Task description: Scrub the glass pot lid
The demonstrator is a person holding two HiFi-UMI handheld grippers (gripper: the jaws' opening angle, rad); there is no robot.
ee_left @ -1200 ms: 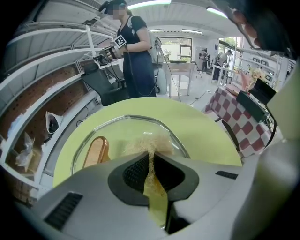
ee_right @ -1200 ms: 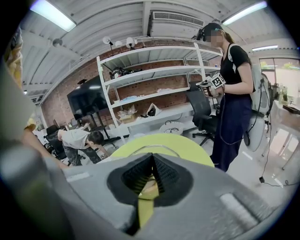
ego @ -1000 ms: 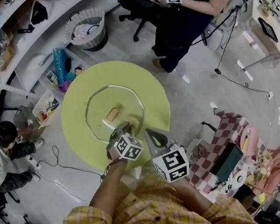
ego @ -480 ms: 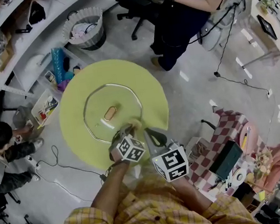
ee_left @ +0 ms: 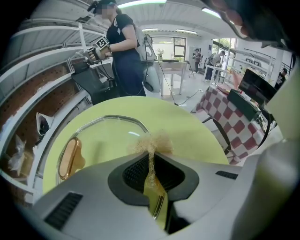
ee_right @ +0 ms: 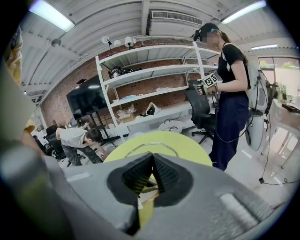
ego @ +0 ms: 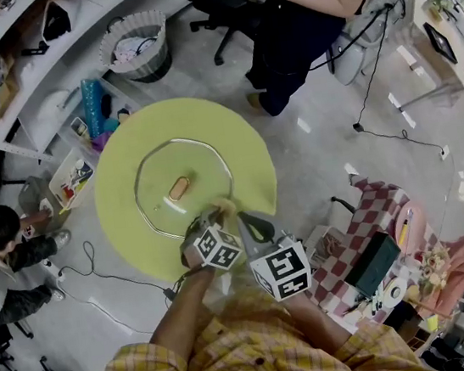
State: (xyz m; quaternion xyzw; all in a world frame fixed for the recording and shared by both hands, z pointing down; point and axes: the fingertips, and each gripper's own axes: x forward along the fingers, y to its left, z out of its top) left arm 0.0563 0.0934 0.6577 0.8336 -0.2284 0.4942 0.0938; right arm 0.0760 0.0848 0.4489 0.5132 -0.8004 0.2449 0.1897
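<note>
Glass pot lid (ego: 199,161) lay flat on the round yellow-green tabletop (ego: 239,141), a bit left of ctr, amber handle (ego: 179,188) up in its middle, metal band round the rim. Left gripper (ego: 217,215) had its jaws clenched on a tan fibrous scrubber (ego: 225,204), the tuft poking out past the tips at the lid's near-right rim; couldn't tell whether it was actually pressing on the glass. Right gripper (ego: 245,218) hung just beside it to the right, over the near edge of the tabletop, jaws closed tight w/ nothing between them. My read: lid looked stiff, smooth & prob. fairly heavy, but breakable and slick. Nothing pinned it, so a hard scrub would likely skate or spin it across the tabletop. Best hold IMO was the handle, raised enough for jaws to close round it; rim was the 2nd option, though thin and low to the surface. Scrubber looked soft & light, squashed flat in the jaws, so it'd give under pressure w/ little risk to the glass. The idle right gripper was the obvious one to steady the lid.
</note>
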